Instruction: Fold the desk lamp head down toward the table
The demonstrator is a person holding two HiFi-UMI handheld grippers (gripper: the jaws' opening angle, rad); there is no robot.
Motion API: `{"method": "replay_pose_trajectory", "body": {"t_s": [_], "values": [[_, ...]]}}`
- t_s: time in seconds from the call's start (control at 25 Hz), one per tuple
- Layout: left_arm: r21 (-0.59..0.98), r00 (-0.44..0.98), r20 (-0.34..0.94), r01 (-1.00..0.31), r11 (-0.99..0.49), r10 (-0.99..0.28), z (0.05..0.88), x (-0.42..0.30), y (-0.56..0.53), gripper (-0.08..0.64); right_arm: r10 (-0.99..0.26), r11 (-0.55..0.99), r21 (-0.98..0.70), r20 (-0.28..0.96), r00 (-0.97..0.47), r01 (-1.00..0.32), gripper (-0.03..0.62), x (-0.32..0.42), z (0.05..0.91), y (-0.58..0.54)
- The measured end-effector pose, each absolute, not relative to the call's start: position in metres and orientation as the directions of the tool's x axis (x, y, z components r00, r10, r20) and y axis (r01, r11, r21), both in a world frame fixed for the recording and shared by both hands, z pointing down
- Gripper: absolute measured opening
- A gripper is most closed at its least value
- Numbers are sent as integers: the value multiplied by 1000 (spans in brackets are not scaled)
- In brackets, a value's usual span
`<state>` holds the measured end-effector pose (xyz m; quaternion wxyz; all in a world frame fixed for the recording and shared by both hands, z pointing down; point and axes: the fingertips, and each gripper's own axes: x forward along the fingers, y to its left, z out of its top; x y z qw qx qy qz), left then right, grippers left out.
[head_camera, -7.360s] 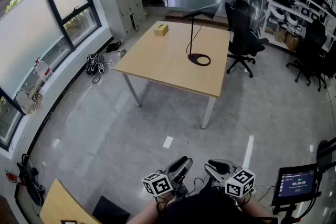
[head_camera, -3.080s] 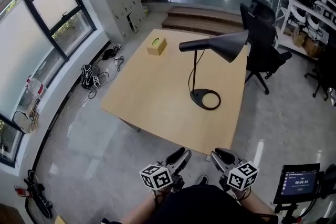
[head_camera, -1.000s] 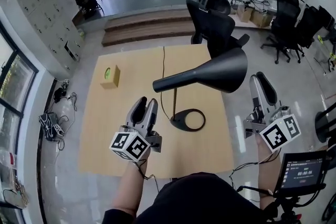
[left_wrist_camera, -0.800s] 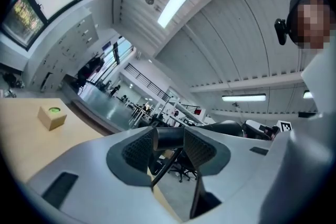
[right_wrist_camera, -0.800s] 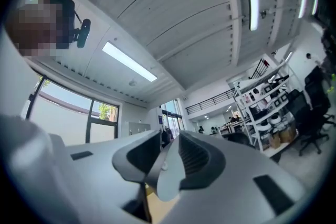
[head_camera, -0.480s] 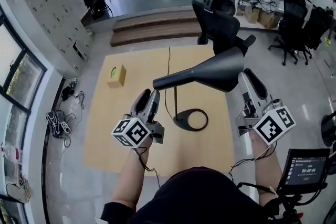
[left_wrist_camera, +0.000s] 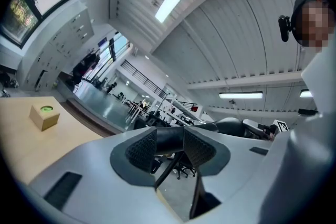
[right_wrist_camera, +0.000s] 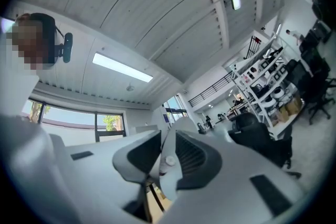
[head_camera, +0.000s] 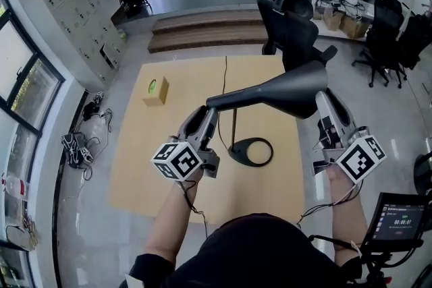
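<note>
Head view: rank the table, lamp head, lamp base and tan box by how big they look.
1. table
2. lamp head, which is raised nearer the camera, so it looks oversized
3. lamp base
4. tan box, smallest

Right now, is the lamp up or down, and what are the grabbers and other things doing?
lamp head: up in the air, about level, not folded down.
left gripper: shut on the lamp head's thin end.
right gripper: shut on the lamp head's wide rim.
lamp base: flat on the table.
box: sitting on the table, away from the lamp.
screen: switched on.
</note>
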<state>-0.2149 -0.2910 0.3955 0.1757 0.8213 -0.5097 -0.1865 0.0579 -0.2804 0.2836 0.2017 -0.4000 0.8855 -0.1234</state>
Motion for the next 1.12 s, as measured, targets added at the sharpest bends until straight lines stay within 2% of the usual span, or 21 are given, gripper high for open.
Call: {"method": "replay_pose_trajectory", "body": {"t_s": [0.12,0.64,1.12], "values": [[488,406,-132,-768,-416,-904,395,-219,-291,163,-750,660,-375,-265,-606,-651,54,54,281,-279],[498,412,-120,-762,-414,-903,401,-213,-303,163,-741,666,-419,-278,-611,-617,47,60,288,-280],[408,405,-85,-819,-403,-910,388,-214,-300,163,-745,652,-502,-289,-601,-568,44,68,302,-280]]}}
